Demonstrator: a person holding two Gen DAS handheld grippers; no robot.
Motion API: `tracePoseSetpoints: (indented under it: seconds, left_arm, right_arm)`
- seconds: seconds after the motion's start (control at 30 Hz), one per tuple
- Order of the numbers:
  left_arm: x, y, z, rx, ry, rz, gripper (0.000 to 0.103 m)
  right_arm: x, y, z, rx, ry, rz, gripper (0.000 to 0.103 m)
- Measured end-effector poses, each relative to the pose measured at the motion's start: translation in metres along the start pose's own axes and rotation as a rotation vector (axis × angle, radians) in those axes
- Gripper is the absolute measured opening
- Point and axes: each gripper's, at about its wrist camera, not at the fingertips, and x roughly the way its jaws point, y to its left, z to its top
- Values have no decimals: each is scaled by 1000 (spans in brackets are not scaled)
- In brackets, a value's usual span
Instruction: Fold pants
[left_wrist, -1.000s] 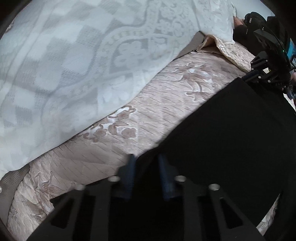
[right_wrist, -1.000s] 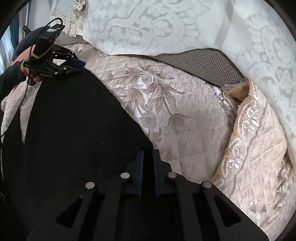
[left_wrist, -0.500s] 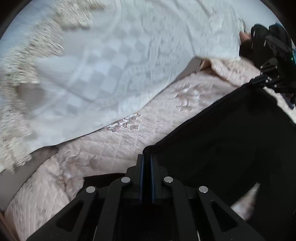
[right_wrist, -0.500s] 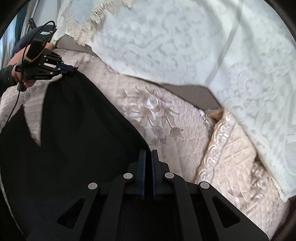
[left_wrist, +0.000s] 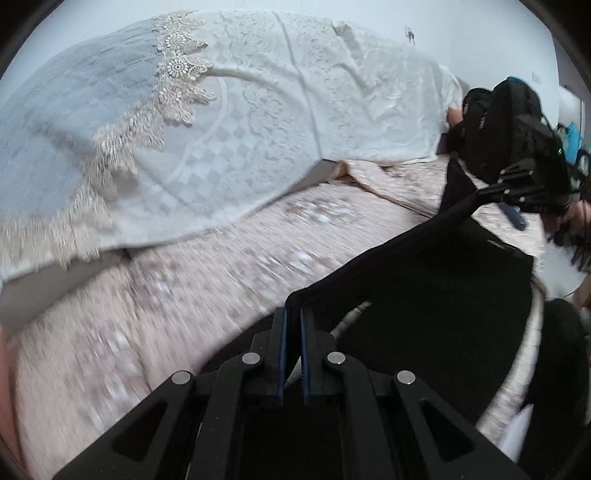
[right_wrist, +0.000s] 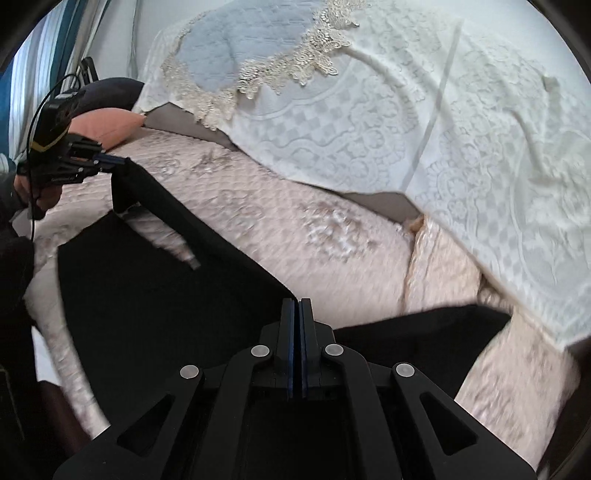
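Both hand-held grippers, left (left_wrist: 292, 320) and right (right_wrist: 297, 309), clamped on pants (left_wrist: 436, 295) edge; lifted off bed (left_wrist: 207, 280) since a second ago, taut toward 2 o'clock. Fold-over likely next.

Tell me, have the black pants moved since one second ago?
Yes. The black pants have been lifted off the pink quilt, their top edge stretched in the air between the left gripper and the right gripper.

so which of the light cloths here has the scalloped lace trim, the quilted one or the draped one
The draped white cover over the backrest: lace trim edges its overlapping upper layer. The pink quilted cover under the black pants shows only stitching and floral embroidery.
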Motion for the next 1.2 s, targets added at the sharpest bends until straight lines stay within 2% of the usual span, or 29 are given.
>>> tracePoseSetpoints:
  seconds: [0.17,0.27,0.37,0.5,0.67,0.7,0.73,0.8,0.87,0.97,1.03,1.1,1.2]
  left_arm:
    - [-21,-29,-51,-71,43,-30,8]
    - [-22,-41,-80,-131,85,-44,8]
    - [-19,-48,-103,-186,123,-46,8]
    - [-21,-54,-123,-262,131,-52,9]
    - [-27,-49,-136,-374,131,-64,17]
    - [-33,-46,-140,-413,118,-71,17]
    - [-40,-40,-143,-456,99,-71,17]
    - [-53,-26,-151,-555,52,-39,34]
    - [-61,-7,-160,-667,9,3,46]
    - [-58,17,-167,-797,-13,28,47]
    - [-47,26,-163,-830,-1,51,47]
    - [-34,35,-163,-884,69,119,45]
    - [-42,37,-172,-926,41,140,45]
  right_arm:
    - [-19,33,-47,66,35,33,1]
    - [-18,56,-79,94,103,44,1]
    - [-16,67,-100,146,148,59,1]
    - [-15,74,-120,217,193,49,1]
    - [-6,77,-130,272,268,22,2]
    - [-8,79,-131,279,266,15,4]
    - [-11,80,-131,290,260,5,11]
    - [-18,81,-130,311,239,7,18]
    - [-22,84,-128,327,219,27,18]
    - [-21,93,-121,320,199,39,18]
    - [-16,98,-116,325,185,54,18]
    - [-10,101,-110,337,174,71,18]
    - [-9,108,-101,347,146,86,18]
